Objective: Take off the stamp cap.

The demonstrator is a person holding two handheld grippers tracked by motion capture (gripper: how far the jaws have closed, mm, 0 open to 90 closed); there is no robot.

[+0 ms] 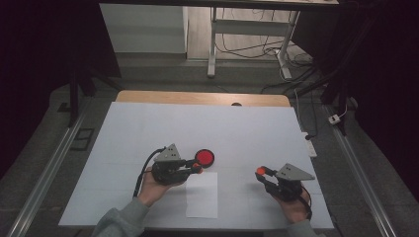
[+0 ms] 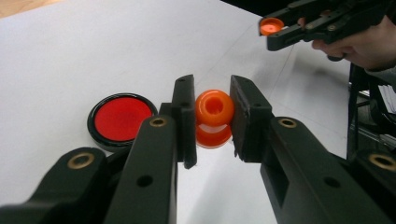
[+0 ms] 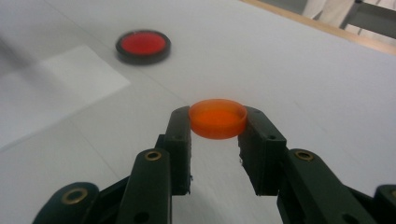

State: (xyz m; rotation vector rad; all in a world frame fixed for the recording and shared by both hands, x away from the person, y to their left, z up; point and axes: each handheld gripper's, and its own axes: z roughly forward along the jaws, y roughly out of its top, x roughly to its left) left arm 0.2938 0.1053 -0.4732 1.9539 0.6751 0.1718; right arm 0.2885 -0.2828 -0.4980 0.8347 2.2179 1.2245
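The left gripper (image 2: 212, 116) is clamped on a small orange plastic spool-shaped piece with a hole through its top (image 2: 214, 117), the jaws pressing its rounded upper bulb from both sides while a wider flange shows beneath. In the high view this gripper (image 1: 196, 168) hangs just above the white table cover (image 1: 247, 128), with the round black-rimmed dish with a red centre (image 1: 204, 157) lying just beside its tip at about one o'clock. A white paper sheet (image 1: 202, 195) lies on the cover at about five o'clock from that tip.

The right gripper (image 3: 217, 122) is closed on a shallow orange translucent plastic cap (image 3: 217, 118), pinched across its rim and held level, well apart from the dish at about ten o'clock in its own view. In the high view it (image 1: 260, 173) sits near the table's right half.

Both orange pieces look light, stiff and smooth, so they would likely slip or pop out under a skewed squeeze. The spool is best taken across its bulb, above the flange; the cap across opposite points of its thin wall, with gentle pressure, since the rim may flex.
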